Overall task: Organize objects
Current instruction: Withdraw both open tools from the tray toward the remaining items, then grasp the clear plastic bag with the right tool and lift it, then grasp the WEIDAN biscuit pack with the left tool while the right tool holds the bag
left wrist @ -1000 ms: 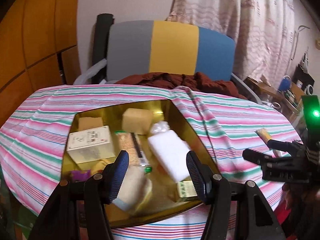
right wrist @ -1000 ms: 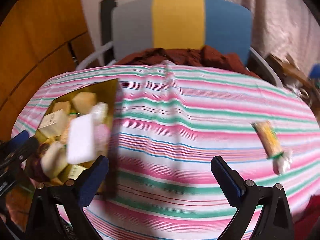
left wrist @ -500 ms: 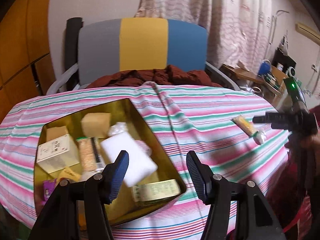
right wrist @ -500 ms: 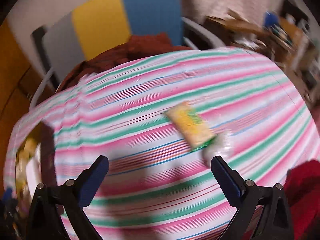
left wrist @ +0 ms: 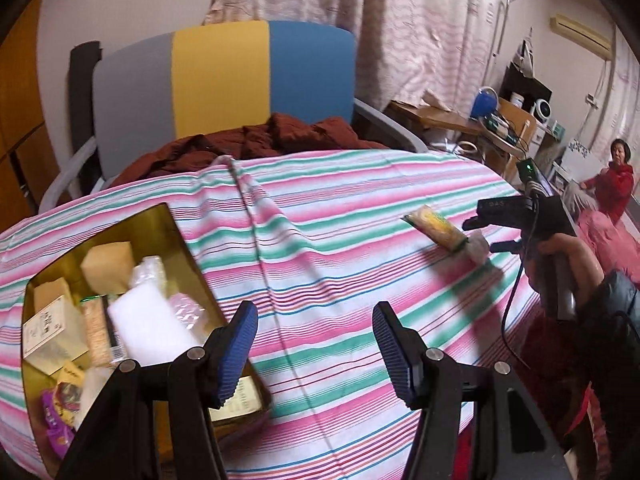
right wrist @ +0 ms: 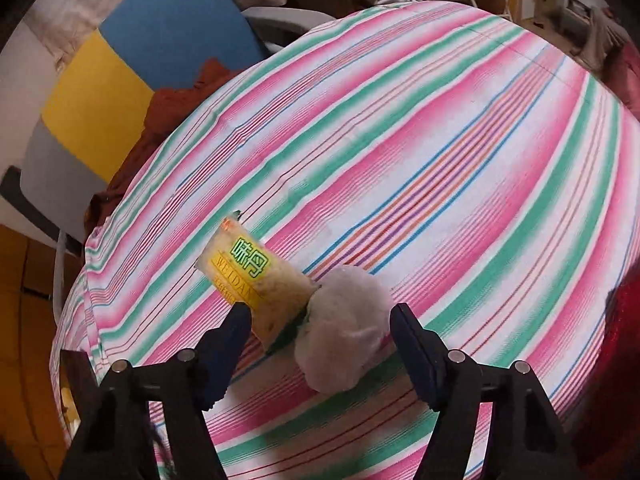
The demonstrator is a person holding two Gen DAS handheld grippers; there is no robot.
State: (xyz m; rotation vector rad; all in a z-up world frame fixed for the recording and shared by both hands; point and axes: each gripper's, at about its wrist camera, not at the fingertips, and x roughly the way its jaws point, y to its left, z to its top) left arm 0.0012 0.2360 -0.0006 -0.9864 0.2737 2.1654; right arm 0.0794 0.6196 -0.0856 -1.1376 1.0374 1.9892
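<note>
Yellow snack packet (right wrist: 256, 284) with its bunched white end (right wrist: 344, 332) lies on the striped tablecloth (right wrist: 440, 160), white end between the spread fingers of the right gripper (right wrist: 320, 344), no contact visible. Left gripper (left wrist: 314, 344) wide, empty, above the cloth; gold tray (left wrist: 160, 220) of packets by its left finger.

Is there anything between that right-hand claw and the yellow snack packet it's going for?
Nothing visible. The right gripper is open with the snack packet directly ahead on the striped tablecloth, its crumpled white end between the fingers.
</note>
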